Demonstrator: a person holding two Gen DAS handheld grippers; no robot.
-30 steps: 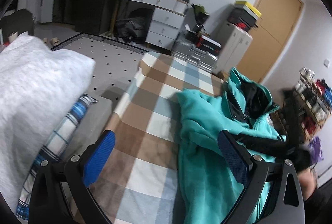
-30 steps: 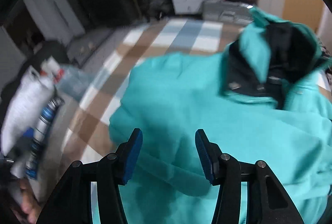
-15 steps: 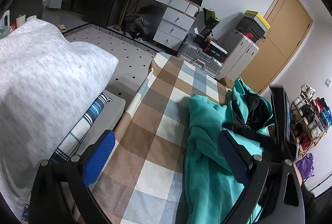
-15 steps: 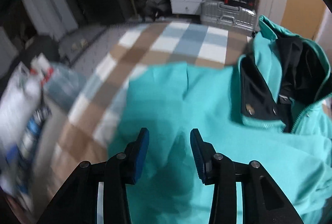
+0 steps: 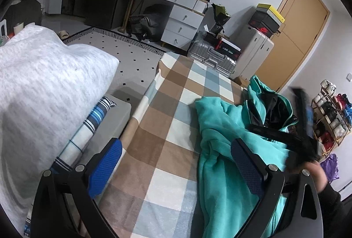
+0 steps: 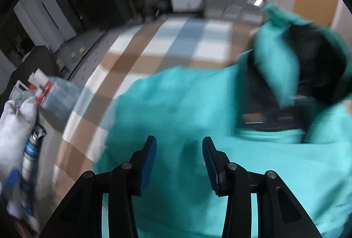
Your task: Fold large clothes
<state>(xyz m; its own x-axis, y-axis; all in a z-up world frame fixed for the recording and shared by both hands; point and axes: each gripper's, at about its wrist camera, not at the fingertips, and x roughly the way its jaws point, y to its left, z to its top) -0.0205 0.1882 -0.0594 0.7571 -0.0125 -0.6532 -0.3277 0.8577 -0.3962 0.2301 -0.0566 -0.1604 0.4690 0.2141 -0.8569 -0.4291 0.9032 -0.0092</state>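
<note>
A teal hooded jacket (image 5: 222, 128) with a black lining lies crumpled on the right side of a checked brown, blue and white bedspread (image 5: 167, 119). My left gripper (image 5: 176, 163) is open and empty, held above the bedspread left of the jacket. My right gripper shows in the left wrist view (image 5: 305, 114) as a blurred black shape over the jacket's hood. In the right wrist view the right gripper (image 6: 179, 150) is open above the jacket (image 6: 176, 106), with nothing between the pads; that view is blurred by motion.
A large white pillow (image 5: 39, 92) and a blue plaid pillow (image 5: 88, 128) lie at the left of the bed. Beyond the bed stand a silver suitcase (image 5: 211, 57), a white dresser (image 5: 182, 24), a wooden door (image 5: 294, 39) and a shoe rack (image 5: 332, 114).
The left gripper's view has shifted slightly, staying open. The right gripper has moved over the jacket, its jaws narrowing and then widening a little; its view is blurred now.
</note>
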